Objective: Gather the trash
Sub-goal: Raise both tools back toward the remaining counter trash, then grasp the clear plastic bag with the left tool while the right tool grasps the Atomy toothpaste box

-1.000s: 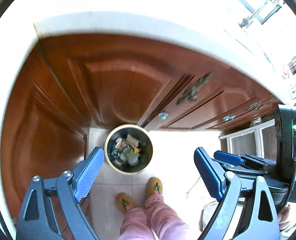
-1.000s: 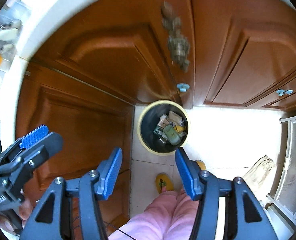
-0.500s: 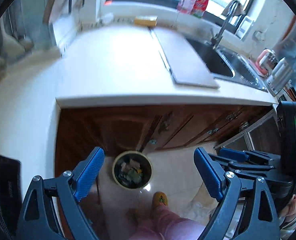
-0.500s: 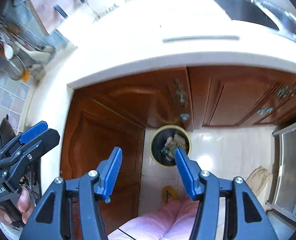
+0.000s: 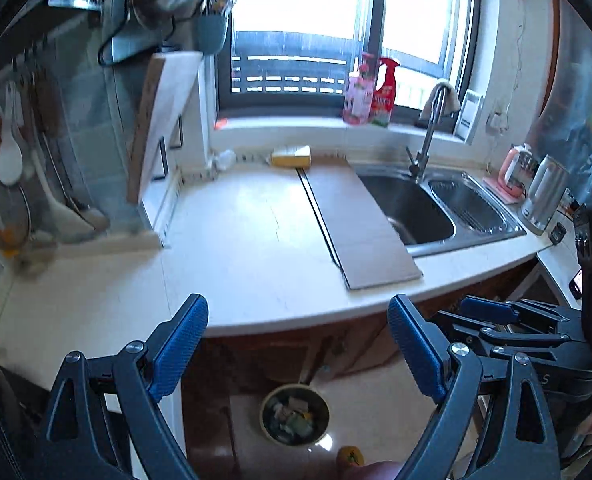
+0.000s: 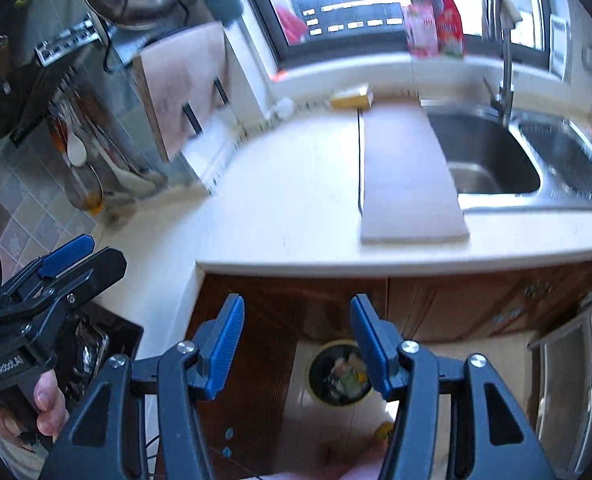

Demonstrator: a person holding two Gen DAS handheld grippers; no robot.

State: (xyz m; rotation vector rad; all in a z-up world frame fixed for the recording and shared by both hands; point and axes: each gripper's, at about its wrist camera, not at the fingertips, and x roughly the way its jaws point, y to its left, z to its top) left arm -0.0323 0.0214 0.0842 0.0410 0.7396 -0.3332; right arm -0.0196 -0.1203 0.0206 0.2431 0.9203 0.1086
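The trash bin (image 5: 295, 415) stands on the pale floor at the foot of the brown cabinet doors (image 6: 456, 304), below the edge of the white countertop (image 5: 252, 248); every place here is given from that bin.

In the left wrist view, the left gripper (image 5: 298, 350) has its blue-padded jaws spread wide with nothing between them. The bin sits low in the gap, below the level of the pads and nearer the left one, far beneath on the floor, touched by neither. Scraps fill it, greenish and pale, too small to name. To the bin's right the right gripper (image 5: 492, 312) juts in from the edge, its body partly cut off by the frame. Below and right of the bin a yellow slipper (image 5: 350, 456) shows only in part at the bottom edge.

In the right wrist view, left of the bin, a hand (image 6: 44, 404) grips the handle of the left gripper (image 6: 66, 254), of which only one blue pad is plain. The right gripper (image 6: 296, 346) has its jaws partly open and empty. The bin (image 6: 340, 376) lies below and just right of the gap; the right pad covers its right rim. Above the bin, beyond the counter edge, a grey board (image 6: 404, 176) lies beside the steel sink (image 6: 492, 152). The window ledge and bottles behind are smeared by motion blur.
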